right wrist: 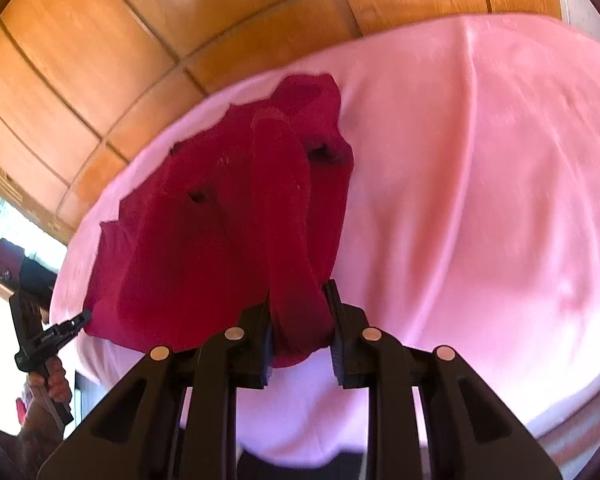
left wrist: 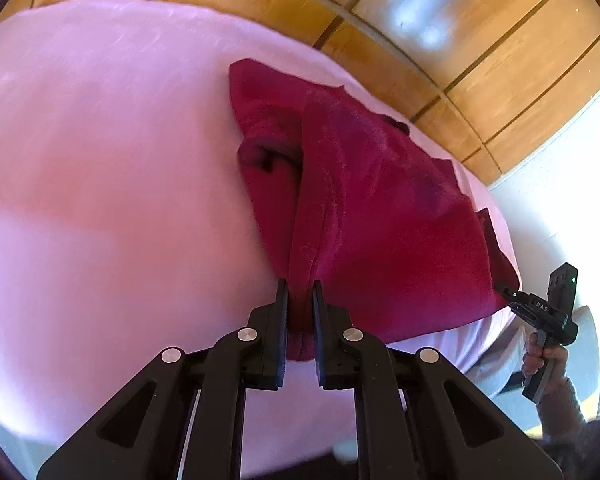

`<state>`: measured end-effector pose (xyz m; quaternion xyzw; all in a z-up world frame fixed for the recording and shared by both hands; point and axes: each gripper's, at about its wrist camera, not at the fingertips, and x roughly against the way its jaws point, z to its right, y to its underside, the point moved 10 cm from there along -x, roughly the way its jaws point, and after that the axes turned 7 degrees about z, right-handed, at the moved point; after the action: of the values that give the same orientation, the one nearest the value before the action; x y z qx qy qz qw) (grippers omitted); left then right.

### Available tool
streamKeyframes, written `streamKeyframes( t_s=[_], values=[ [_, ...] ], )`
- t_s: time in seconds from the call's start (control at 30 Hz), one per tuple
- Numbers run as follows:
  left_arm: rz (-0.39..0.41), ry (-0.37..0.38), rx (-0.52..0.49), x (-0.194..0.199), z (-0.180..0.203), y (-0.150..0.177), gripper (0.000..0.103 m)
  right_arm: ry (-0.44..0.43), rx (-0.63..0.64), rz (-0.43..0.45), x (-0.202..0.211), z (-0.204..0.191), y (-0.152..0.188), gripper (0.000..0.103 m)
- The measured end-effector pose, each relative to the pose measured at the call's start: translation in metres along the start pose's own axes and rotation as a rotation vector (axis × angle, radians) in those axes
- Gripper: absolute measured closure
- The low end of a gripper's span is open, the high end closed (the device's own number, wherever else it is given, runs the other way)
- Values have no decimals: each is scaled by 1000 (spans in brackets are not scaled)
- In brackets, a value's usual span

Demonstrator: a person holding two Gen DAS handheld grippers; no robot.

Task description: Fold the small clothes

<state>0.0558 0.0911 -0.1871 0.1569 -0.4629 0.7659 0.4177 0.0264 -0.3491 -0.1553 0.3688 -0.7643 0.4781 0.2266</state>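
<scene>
Bright daylight, glare on wood, motion-blurred, fisheye-warped edges.

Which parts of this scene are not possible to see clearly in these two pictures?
- Left wrist view: the near hem of the dark red garment is hidden between the pads of the left gripper.
- Right wrist view: the right gripper covers the bunched cloth in its grip; the garment's type stays unclear.
- Both views: the near edge of the pink sheet is hidden behind the gripper bodies.
- Right wrist view: motion blur smears the wooden wall panels.

The left hand-held gripper [left wrist: 300, 292] points steeply down, jaws clamped. The right hand-held gripper [right wrist: 300, 300] does likewise, each held in a hand.
</scene>
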Motion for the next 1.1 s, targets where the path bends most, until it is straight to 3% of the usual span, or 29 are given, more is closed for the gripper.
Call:
streamKeyframes(
  t_s=[0.07, 0.13, 0.2, 0.37, 0.47, 0.67, 0.73, 0.77, 0.8, 0.83, 0.87, 1.1],
  values=[
    [10, -3, 6, 9, -1, 4, 93, 5, 9, -24, 4, 1, 11, 79],
    [37, 4, 9, 21, 0, -5, 80, 26, 2, -20, 7, 4, 7, 62],
    [92, -13, 9, 28, 1, -24, 56, 38, 12, 12, 10, 5, -5, 53],
    [136, -56, -63, 16, 12, -65, 55, 75, 73, 81, 4, -4, -45, 53],
    [110, -63, -124, -11, 25, -81, 48, 93, 127, 94, -10, -15, -59, 53],
    [74, -38, -131, -47, 33, -95, 47, 110, 146, 93, -43, -18, -83, 54],
    [61, -14, -133, -56, 38, -96, 63, 107, 154, 87, -50, -20, -86, 63],
    [58, -11, -145, -57, 41, -96, 84, 107, 170, 76, -53, -22, -85, 69],
    [66, -21, -164, -56, 42, -96, 97, 110, 186, 69, -54, -24, -84, 80],
    [84, -22, -170, -53, 43, -98, 97, 120, 203, 67, -53, -25, -84, 91],
    [101, -9, -165, -47, 44, -99, 97, 130, 214, 74, -49, -25, -83, 95],
    [232, 41, -156, 18, 51, -106, 97, 90, 202, 189, 15, -41, -100, 96]
  ],
)
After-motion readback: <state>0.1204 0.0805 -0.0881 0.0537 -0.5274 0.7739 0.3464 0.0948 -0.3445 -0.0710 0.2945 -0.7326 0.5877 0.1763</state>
